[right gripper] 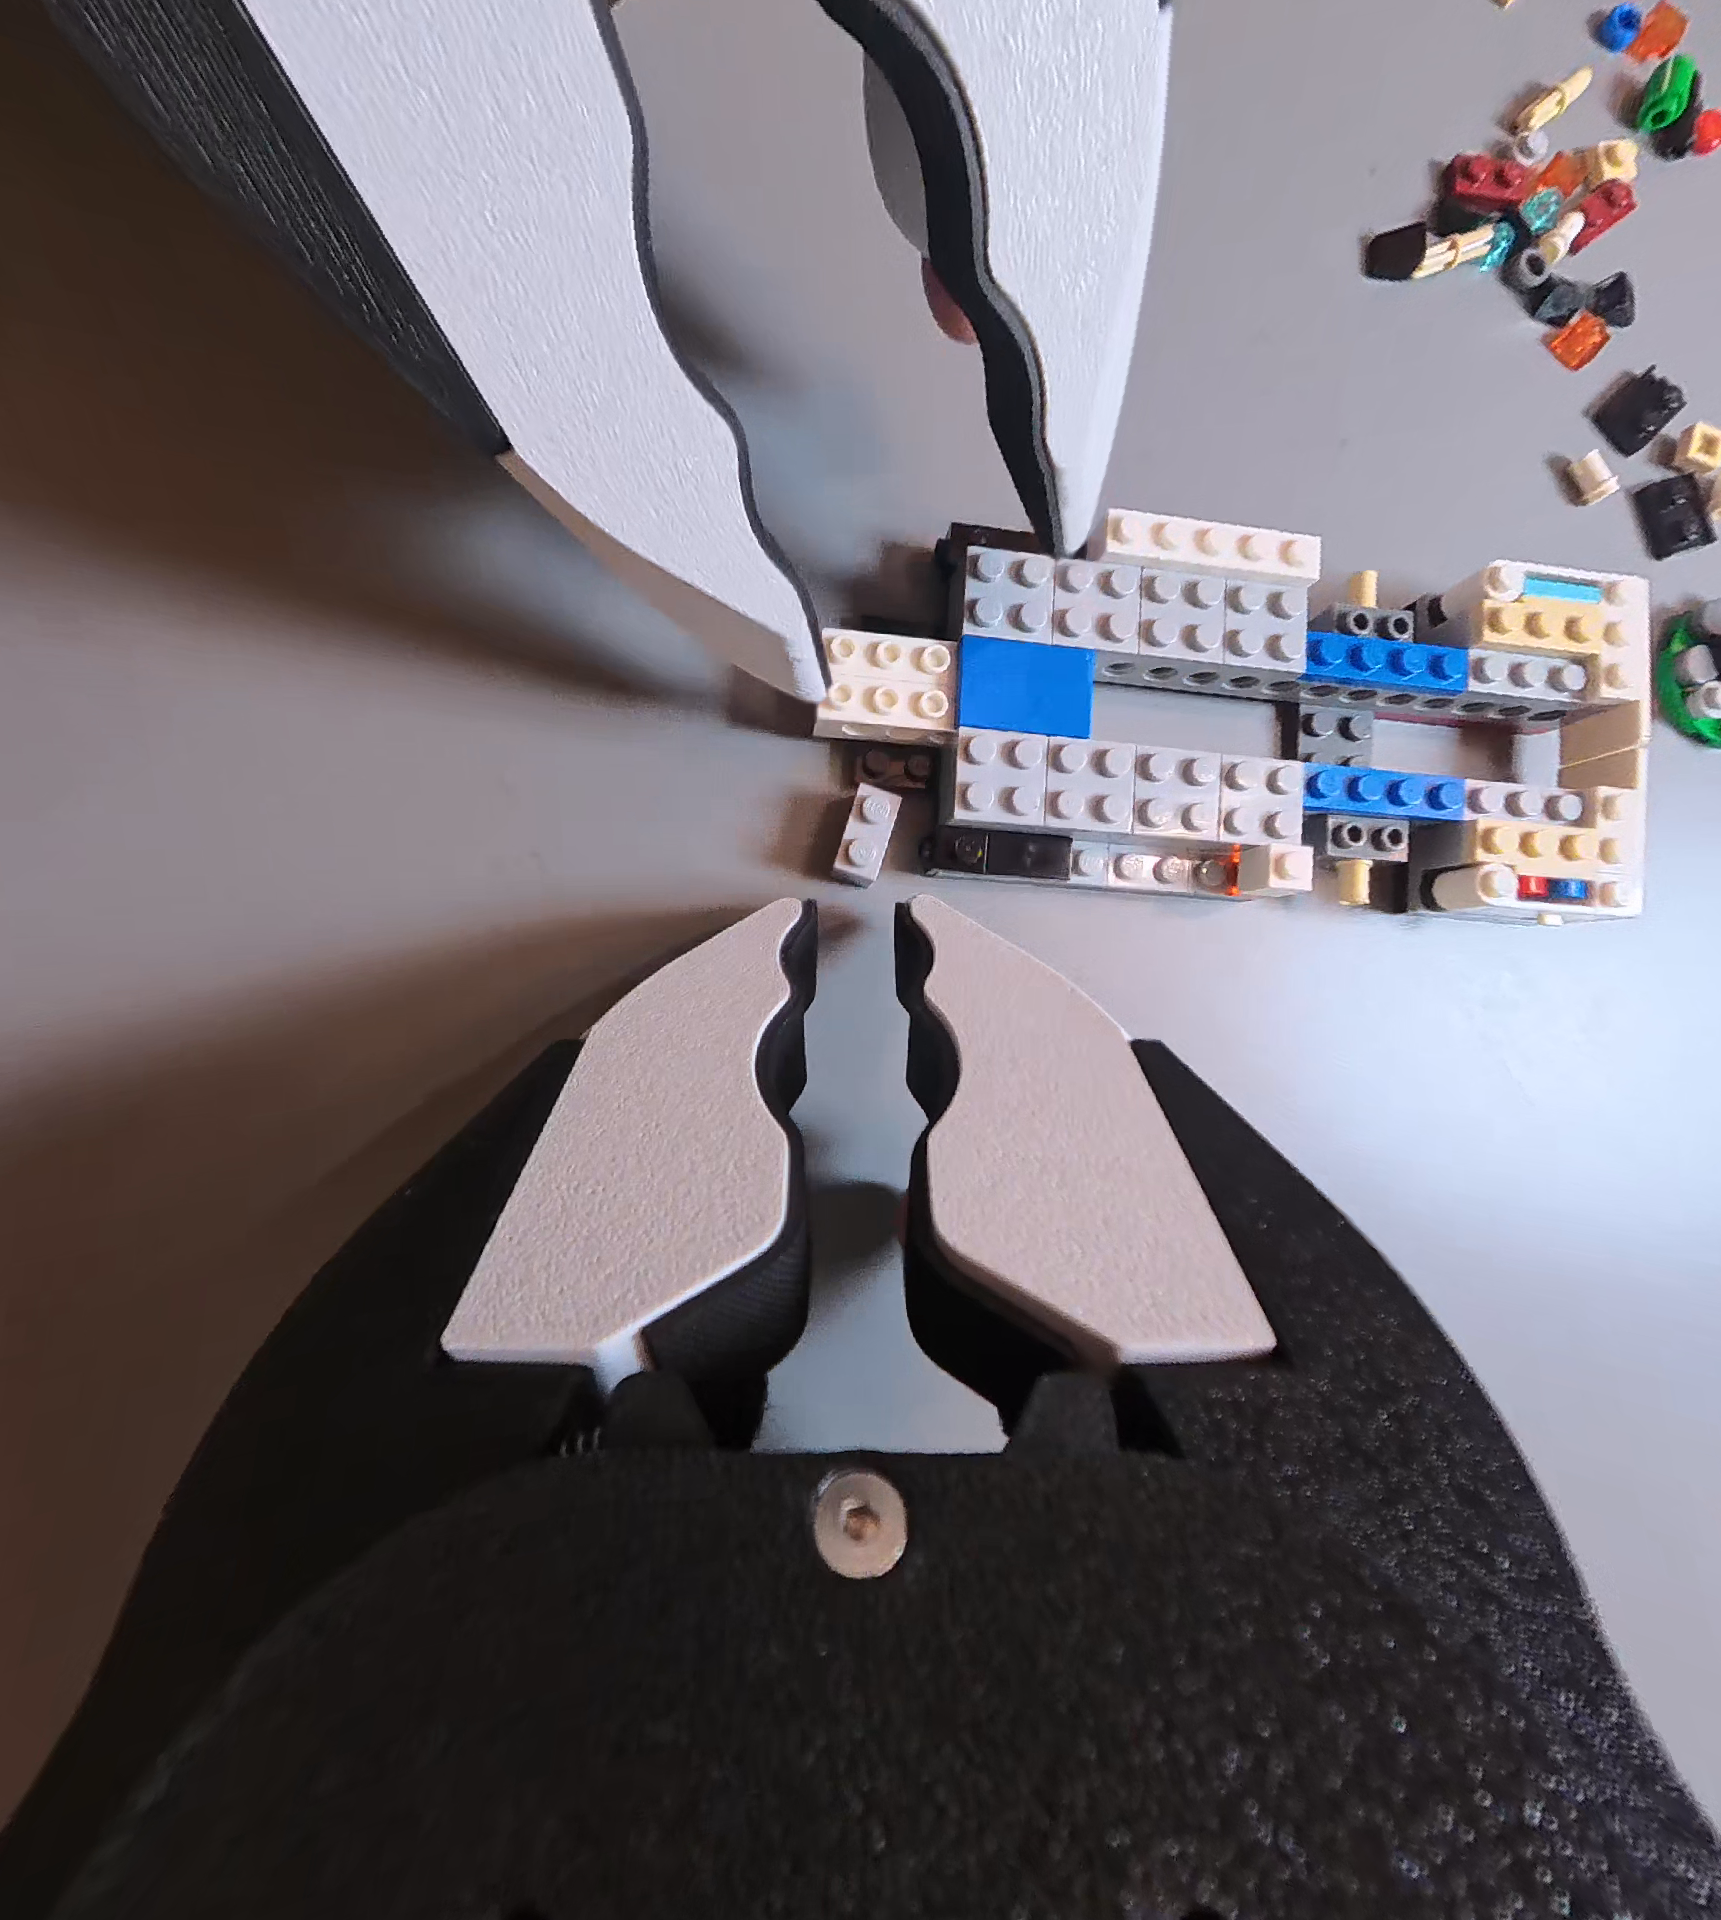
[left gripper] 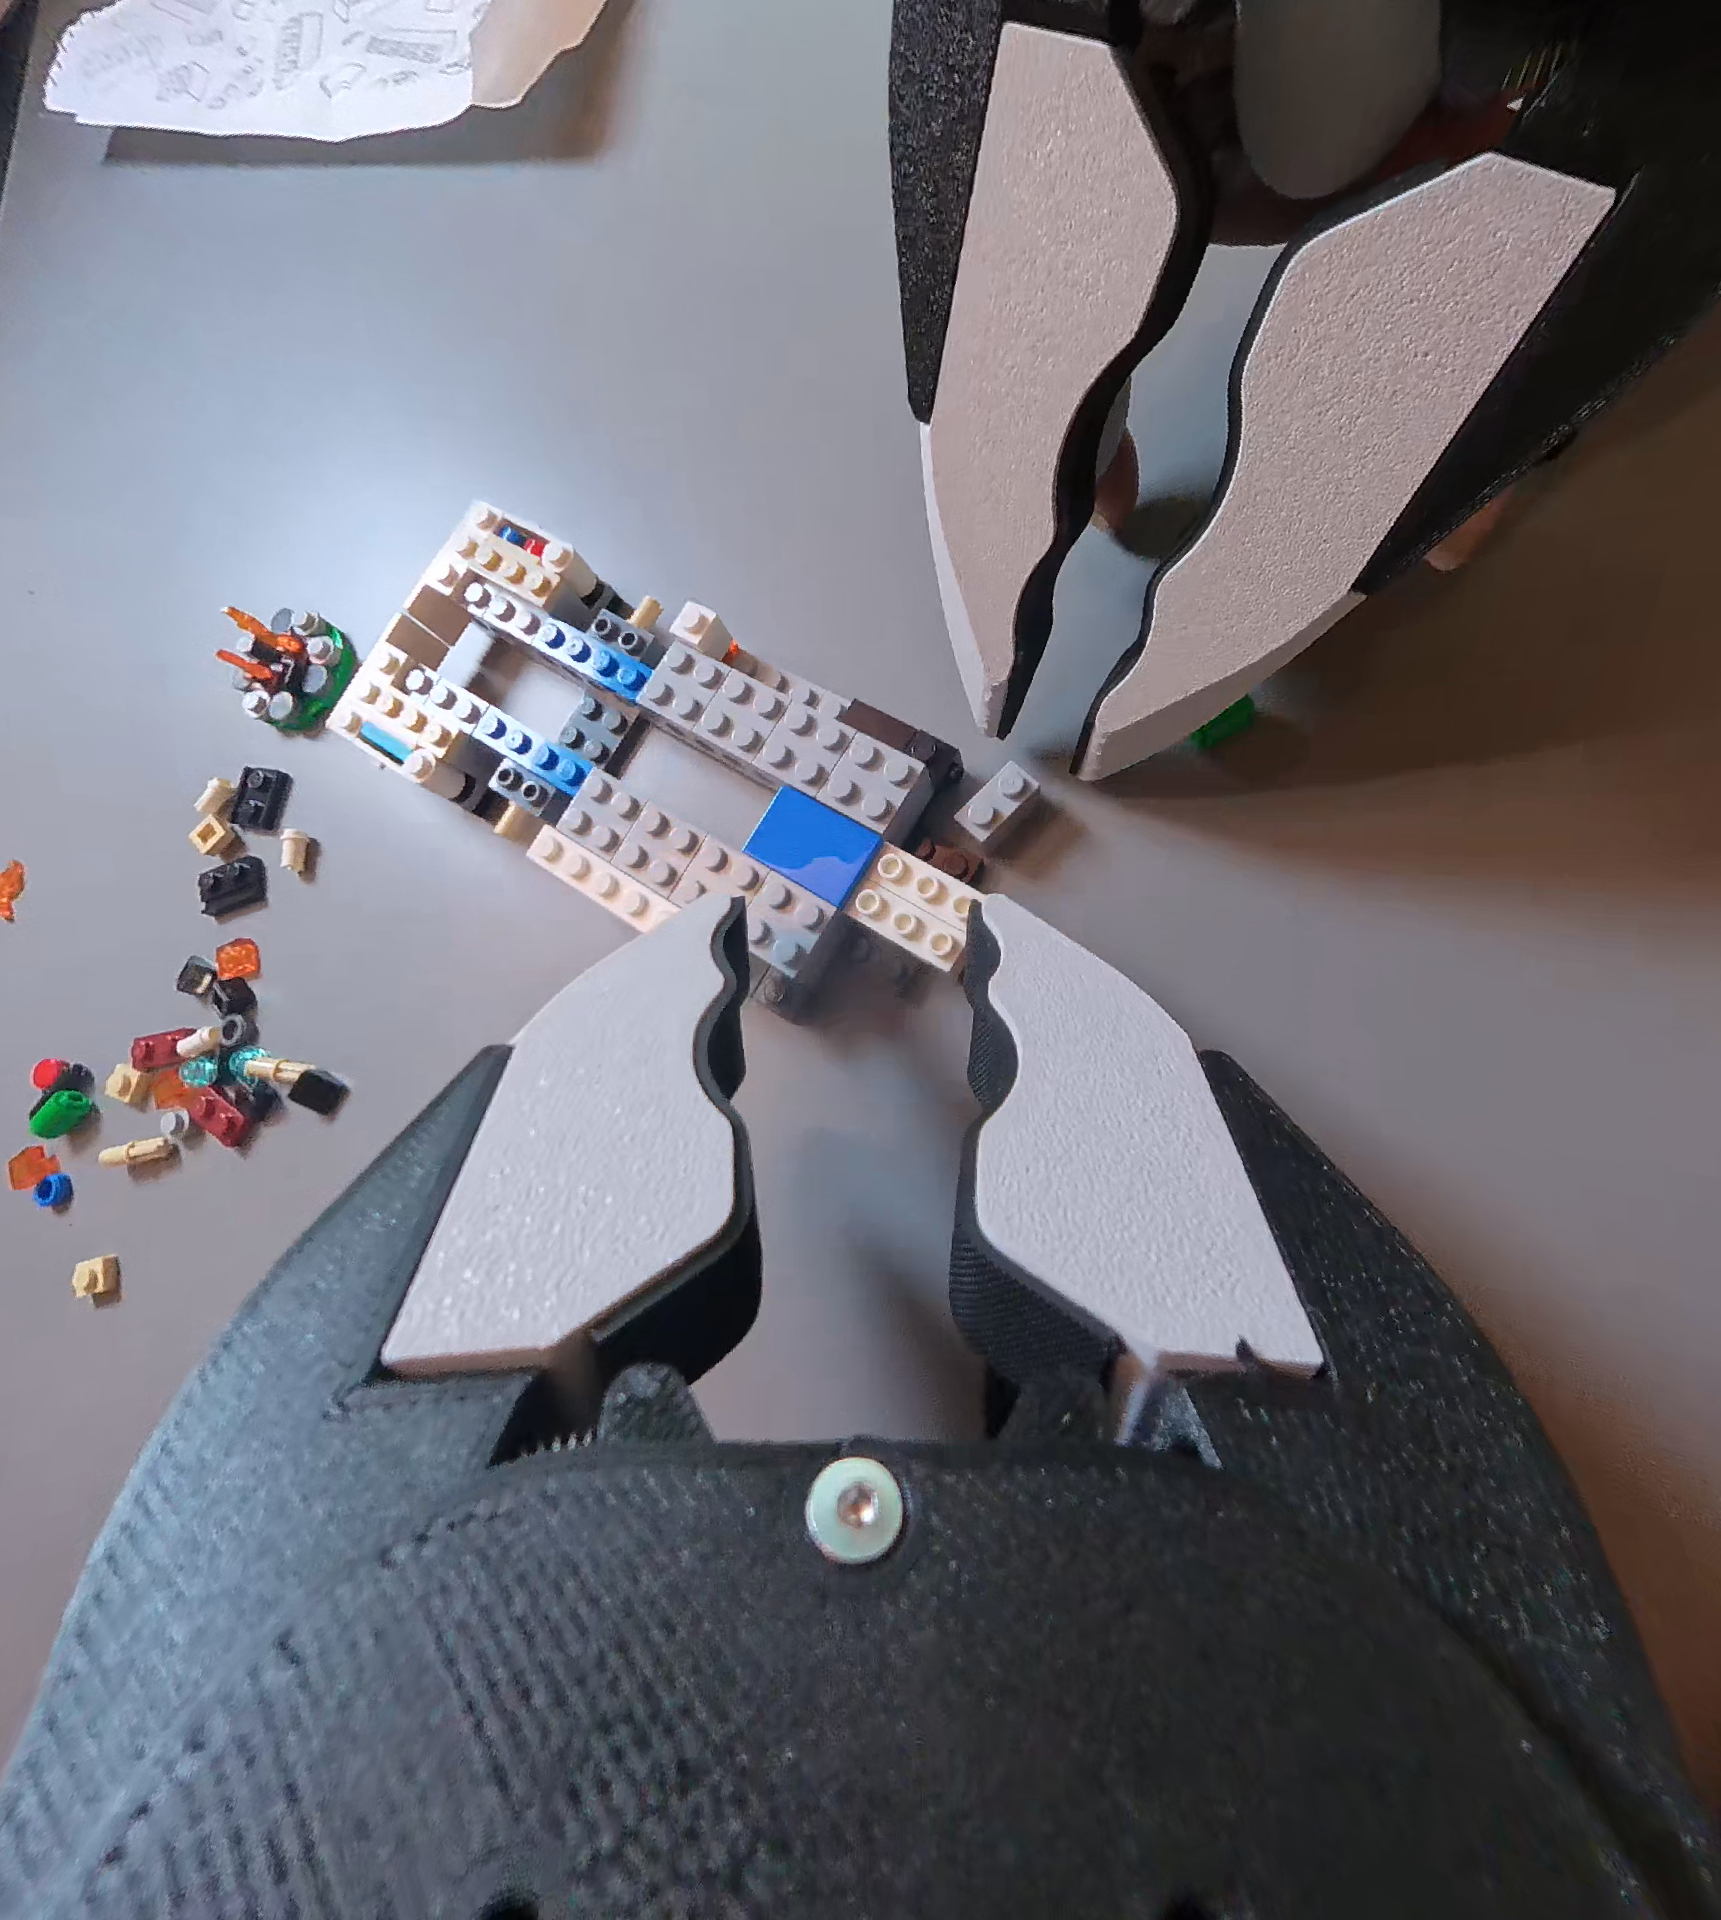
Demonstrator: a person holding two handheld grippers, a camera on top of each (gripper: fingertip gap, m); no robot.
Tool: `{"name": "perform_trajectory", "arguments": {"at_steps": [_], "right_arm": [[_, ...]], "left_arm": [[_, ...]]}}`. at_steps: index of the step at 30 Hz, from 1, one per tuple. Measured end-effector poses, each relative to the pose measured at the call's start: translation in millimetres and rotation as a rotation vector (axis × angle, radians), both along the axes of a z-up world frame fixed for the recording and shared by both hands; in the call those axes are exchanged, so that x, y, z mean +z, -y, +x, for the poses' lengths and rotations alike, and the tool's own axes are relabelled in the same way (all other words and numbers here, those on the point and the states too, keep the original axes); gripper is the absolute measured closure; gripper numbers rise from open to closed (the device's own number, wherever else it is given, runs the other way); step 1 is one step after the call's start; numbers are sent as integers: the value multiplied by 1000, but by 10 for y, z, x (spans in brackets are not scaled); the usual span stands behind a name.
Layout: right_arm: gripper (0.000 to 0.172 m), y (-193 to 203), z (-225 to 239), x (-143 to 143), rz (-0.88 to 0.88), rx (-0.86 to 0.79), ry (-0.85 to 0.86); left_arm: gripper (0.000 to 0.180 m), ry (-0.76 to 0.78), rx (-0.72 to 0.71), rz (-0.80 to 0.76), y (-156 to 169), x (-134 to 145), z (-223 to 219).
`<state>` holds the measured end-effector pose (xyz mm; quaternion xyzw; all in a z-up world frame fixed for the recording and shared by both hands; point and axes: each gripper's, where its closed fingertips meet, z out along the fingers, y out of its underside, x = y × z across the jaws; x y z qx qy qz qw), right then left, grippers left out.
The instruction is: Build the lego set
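The left tool (left gripper: pixel 851 935) pinches the near end of the part-built brick model (right gripper: pixel 1178 613) on the desk (left gripper: pixel 627 312), while the right tool (right gripper: pixel 854 914), slightly spread and empty, hovers just short of a loose grey brick (right gripper: pixel 868 831) beside the model.

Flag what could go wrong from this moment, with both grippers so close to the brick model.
1. The left gripper straddles the end of the brick model, one finger against the white plates; any twist might pop them off.
2. The right gripper is open and bare just short of the loose grey brick; an advance could nudge it instead of grasping.
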<state>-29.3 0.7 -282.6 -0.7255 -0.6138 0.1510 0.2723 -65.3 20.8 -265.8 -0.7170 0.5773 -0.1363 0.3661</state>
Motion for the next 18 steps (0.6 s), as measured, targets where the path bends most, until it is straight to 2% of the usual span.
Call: {"name": "perform_trajectory", "arguments": {"at_steps": [12, 18], "right_arm": [[163, -43, -62, 52, 25, 1, -17], [163, -72, -69, 98, 53, 14, -26]], "left_arm": [[150, 44, -5, -66, 99, -49, 57], [144, 8, -40, -12, 51, 64, 43]]}}
